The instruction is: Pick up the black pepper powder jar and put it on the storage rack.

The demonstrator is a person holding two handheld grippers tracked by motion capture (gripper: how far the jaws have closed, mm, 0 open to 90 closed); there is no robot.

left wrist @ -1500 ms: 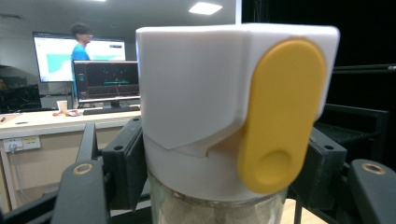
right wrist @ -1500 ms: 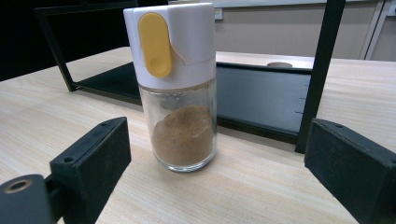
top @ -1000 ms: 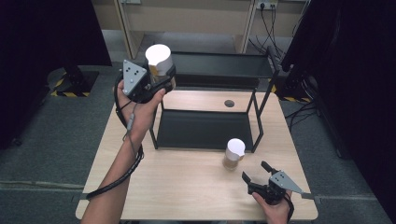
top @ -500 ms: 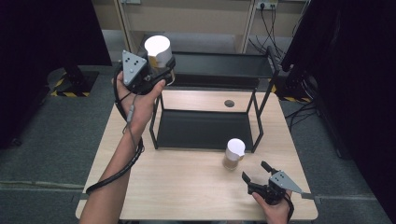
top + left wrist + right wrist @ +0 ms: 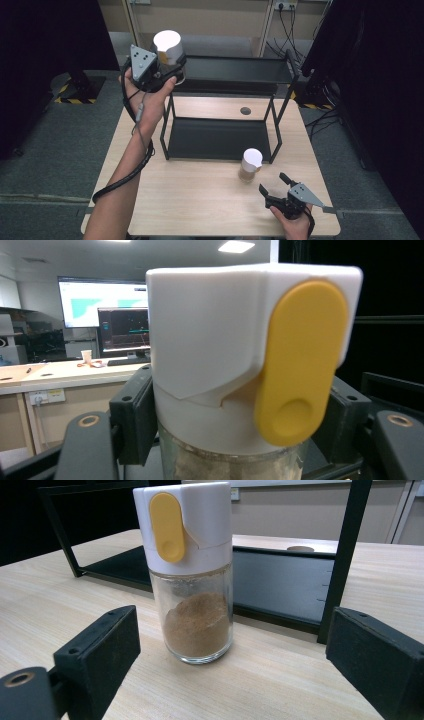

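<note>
Wooden table [image 5: 200,200] bears black shelf rack [image 5: 220,140], spice jar [image 5: 249,165]

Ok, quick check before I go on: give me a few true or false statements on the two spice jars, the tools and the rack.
1. The left tool is shut on a spice jar. True.
2. That held jar is resting on the table. False: it is held up beside the left end of the rack's top shelf.
3. The right tool is open. True; its jaws stand apart either side of the standing jar, not touching it.
4. The standing jar is on the rack's bottom shelf. False: it stands on the table in front of the rack.
5. The standing jar is empty. False: it holds brown powder.
</note>
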